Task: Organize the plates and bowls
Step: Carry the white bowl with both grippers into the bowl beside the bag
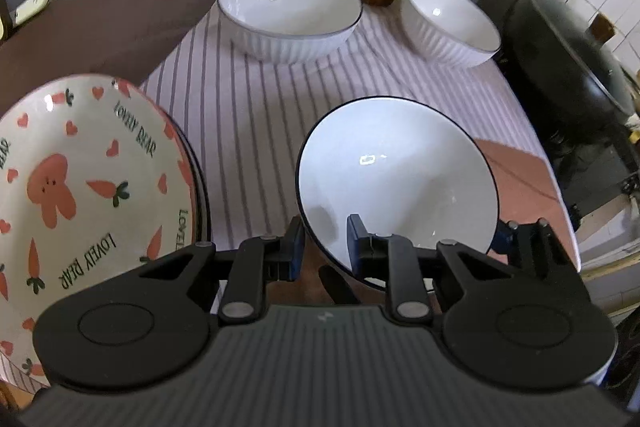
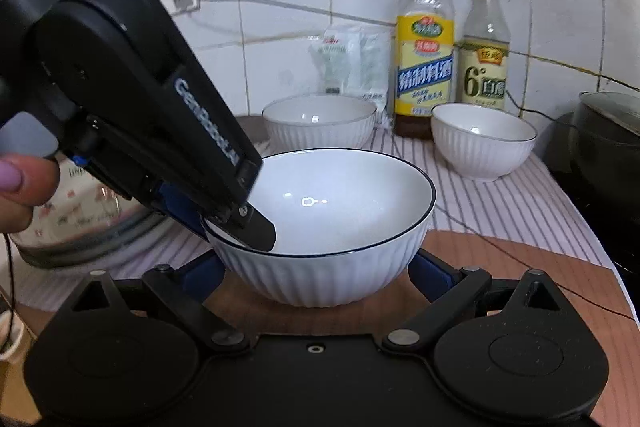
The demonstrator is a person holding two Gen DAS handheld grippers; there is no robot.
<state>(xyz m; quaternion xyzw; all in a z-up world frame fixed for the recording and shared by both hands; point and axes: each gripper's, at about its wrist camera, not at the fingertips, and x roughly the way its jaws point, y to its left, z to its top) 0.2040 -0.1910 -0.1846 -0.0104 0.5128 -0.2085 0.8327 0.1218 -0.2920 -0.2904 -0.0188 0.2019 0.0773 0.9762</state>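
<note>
A white ribbed bowl with a dark rim is held just above the wooden board. My left gripper is shut on its near-left rim, one finger inside and one outside; it also shows in the right wrist view. My right gripper is open, its fingers on either side of the bowl's base, apart from it. A larger white bowl and a smaller one stand at the back. A stack of carrot-and-bear plates lies at the left.
A striped cloth covers the counter. Two bottles and a white packet stand against the tiled wall. A black wok sits at the right. A wooden board lies under the held bowl.
</note>
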